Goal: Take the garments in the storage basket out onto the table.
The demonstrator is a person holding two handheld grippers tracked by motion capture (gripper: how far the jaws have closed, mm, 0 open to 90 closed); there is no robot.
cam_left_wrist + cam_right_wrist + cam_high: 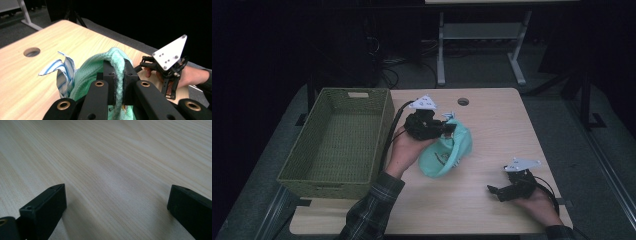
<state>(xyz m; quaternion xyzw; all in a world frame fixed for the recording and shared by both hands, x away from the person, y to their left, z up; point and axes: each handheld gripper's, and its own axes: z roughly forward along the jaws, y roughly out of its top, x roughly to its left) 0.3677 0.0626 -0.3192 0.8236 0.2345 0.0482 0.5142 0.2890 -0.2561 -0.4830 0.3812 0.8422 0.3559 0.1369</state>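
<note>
R hand-held gripper [493, 190] is rested on the worktop [492, 125] nearest the person, jaws spread, nothing held, well right of the basket [337, 142]. Mint cap [447, 150] is pinched by its edge in L hand-held gripper [451, 129], just right of the basket. Pick-up looks done; placing in the basket judged still left.

Dim room, grey floor [482, 70], white desk frame [482, 37]

Black tongs [451, 128] with grey three-cornered plates, trailing cables, plaid sleeve [371, 210].
</note>
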